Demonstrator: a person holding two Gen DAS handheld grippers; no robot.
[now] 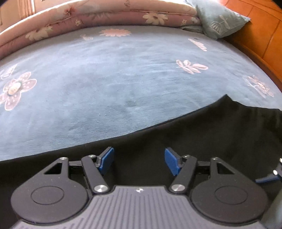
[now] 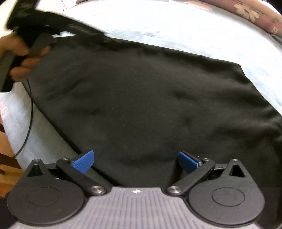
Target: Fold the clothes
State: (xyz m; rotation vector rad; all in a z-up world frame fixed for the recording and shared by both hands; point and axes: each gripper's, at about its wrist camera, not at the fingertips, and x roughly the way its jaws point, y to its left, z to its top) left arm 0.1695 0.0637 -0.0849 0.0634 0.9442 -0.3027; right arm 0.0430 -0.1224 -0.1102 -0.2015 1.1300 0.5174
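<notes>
A black garment (image 1: 193,133) lies flat on the blue flowered bed sheet (image 1: 123,79). In the left wrist view its long edge runs diagonally from lower left to a corner at the right. My left gripper (image 1: 139,155) hovers over the cloth just inside that edge, its blue pads apart with nothing pinched between them. In the right wrist view the garment (image 2: 141,96) fills the middle as a smooth dark rectangle. My right gripper (image 2: 135,156) stands wide open above its near edge. A person's hand (image 2: 19,58) at the upper left holds the other tool, which is blurred.
A folded pink floral quilt (image 1: 105,15) lies along the far side of the bed. A pale blue pillow (image 1: 220,21) leans against the orange wooden headboard (image 1: 260,26). A thin black cable (image 2: 30,114) hangs at the left, by the bed's edge.
</notes>
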